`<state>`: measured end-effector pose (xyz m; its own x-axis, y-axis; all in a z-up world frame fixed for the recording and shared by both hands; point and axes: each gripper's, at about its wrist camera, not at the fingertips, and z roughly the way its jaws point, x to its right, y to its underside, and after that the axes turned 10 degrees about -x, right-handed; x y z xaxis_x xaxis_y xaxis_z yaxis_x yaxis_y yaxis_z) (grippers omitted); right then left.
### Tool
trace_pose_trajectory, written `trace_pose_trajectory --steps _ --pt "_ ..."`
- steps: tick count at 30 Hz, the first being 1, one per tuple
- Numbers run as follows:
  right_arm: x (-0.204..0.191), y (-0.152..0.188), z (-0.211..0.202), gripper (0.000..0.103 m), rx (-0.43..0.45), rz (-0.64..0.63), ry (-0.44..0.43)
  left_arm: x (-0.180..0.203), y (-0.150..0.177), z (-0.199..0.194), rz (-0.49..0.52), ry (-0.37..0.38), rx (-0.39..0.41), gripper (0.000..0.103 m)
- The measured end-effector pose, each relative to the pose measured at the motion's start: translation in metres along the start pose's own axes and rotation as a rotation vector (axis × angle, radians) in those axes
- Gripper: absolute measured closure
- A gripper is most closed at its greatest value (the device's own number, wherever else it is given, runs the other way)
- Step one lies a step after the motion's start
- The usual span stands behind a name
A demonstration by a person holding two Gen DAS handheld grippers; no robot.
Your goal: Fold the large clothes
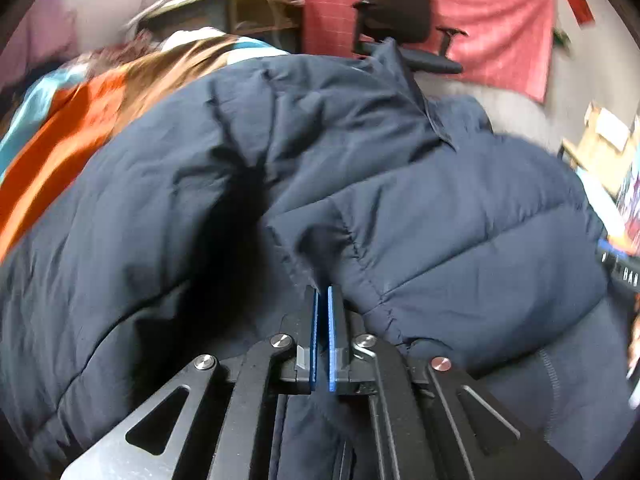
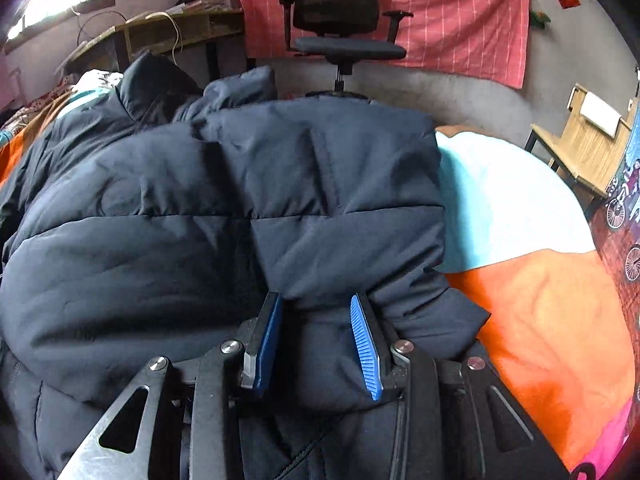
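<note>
Both grippers held the jacket (image 2: 224, 208) mid-fold: left gripper (image 1: 322, 294) jaws nearly closed on a seam, right gripper (image 2: 316, 302) jaws around a thick bunch; next I judged laying it flat on the bed (image 2: 540, 300).

Bed with orange and pale-blue cover (image 2: 536, 312), navy puffer jacket (image 2: 240, 200) lying on it

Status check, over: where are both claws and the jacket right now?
Left claw nearly shut, pinching a jacket fold. Right claw partly closed on a thick jacket edge. Jacket bunched on the bedspread. Nothing in the way.
</note>
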<state>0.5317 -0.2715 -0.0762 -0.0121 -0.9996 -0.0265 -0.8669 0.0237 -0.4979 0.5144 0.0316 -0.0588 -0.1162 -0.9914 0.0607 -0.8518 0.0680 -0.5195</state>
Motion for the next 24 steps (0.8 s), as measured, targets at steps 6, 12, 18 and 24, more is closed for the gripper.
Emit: trace_pose_trajectory --steps 6,12,18,24 --pt "-0.011 0.005 -0.039 0.032 0.083 0.021 -0.060 -0.028 0.024 -0.048 -0.092 0.042 0.101 0.034" --pt "-0.074 0.011 -0.071 0.023 0.133 -0.103 -0.141 -0.059 0.075 -0.098 -0.181 0.023 0.156 0.029" --pt "-0.161 0.012 -0.087 0.020 0.168 -0.291 -0.183 -0.117 0.131 -0.122 -0.381 -0.086 0.123 0.029" --pt "-0.241 0.003 -0.068 0.020 0.163 -0.379 -0.152 -0.187 0.186 -0.135 -0.656 -0.139 0.123 0.029"
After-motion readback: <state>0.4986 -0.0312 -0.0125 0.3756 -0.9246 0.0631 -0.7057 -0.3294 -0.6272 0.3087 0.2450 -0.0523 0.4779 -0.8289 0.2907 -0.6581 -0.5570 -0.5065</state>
